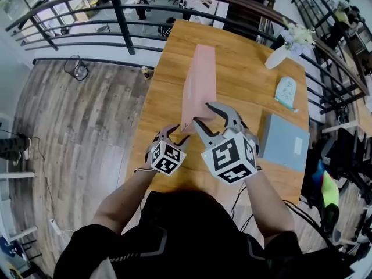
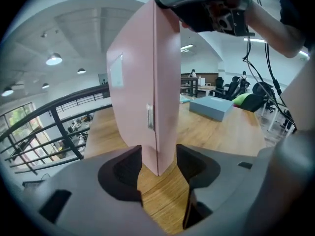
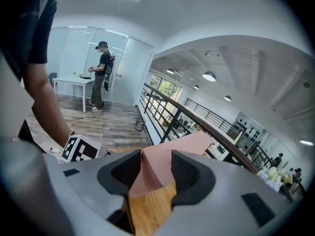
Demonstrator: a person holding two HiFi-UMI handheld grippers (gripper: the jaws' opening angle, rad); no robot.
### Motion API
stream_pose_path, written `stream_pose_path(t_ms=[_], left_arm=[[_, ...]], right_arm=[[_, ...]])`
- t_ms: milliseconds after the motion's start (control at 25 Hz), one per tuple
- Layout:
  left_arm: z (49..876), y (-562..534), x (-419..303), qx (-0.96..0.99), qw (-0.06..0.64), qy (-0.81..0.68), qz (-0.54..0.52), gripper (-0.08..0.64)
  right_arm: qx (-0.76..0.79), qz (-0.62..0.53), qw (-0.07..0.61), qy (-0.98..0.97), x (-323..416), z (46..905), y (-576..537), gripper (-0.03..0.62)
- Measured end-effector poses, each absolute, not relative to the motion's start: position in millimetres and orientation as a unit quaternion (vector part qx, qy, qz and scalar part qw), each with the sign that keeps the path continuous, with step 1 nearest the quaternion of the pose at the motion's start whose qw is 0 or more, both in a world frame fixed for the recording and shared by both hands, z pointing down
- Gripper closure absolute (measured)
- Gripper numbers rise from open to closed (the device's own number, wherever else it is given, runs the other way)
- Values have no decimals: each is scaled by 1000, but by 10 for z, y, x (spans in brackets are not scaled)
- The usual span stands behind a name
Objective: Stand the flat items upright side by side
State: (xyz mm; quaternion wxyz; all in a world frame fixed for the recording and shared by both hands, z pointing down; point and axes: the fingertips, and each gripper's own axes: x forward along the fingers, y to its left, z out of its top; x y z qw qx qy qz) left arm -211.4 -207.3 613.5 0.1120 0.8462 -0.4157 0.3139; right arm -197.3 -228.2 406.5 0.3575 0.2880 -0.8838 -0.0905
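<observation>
A flat pink box (image 1: pixel 199 80) stands upright on its narrow edge on the wooden table (image 1: pixel 244 80), long side running away from me. My left gripper (image 1: pixel 177 133) is shut low on its near end; in the left gripper view the box's (image 2: pixel 142 82) bottom corner sits pinched between the jaws of that gripper (image 2: pixel 158 166). My right gripper (image 1: pixel 202 113) clasps the near top corner of the same box, seen from below in the left gripper view (image 2: pixel 197 9). In the right gripper view the box (image 3: pixel 182 146) fills the gap between the jaws of that gripper (image 3: pixel 156 168).
A flat grey-blue box (image 1: pixel 283 142) lies on the table to the right, also seen behind the pink one (image 2: pixel 211 106). Farther back lie a small teal item (image 1: pixel 285 92) and a white vase with flowers (image 1: pixel 285 48). A dark railing (image 1: pixel 116 16) runs past the table's far end and left side.
</observation>
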Motion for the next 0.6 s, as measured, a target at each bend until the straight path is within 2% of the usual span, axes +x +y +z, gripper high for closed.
stream_pose_path(t_ms=[200, 400, 520, 600], left_arm=[[5749, -2141, -2132, 847, 76, -455, 266, 307], [5539, -2117, -2078, 848, 69, -465, 245, 284], [5498, -2112, -2079, 840, 86, -480, 239, 268], [5463, -2126, -2061, 834, 91, -492, 234, 261]], right_arm=[[282, -86, 359, -885, -2110, 4056, -2274, 391], [283, -94, 362, -883, -2140, 4061, -2275, 388], [275, -89, 361, -887, -2177, 4056, -2239, 353], [279, -81, 346, -892, -2143, 3996, -2234, 306]])
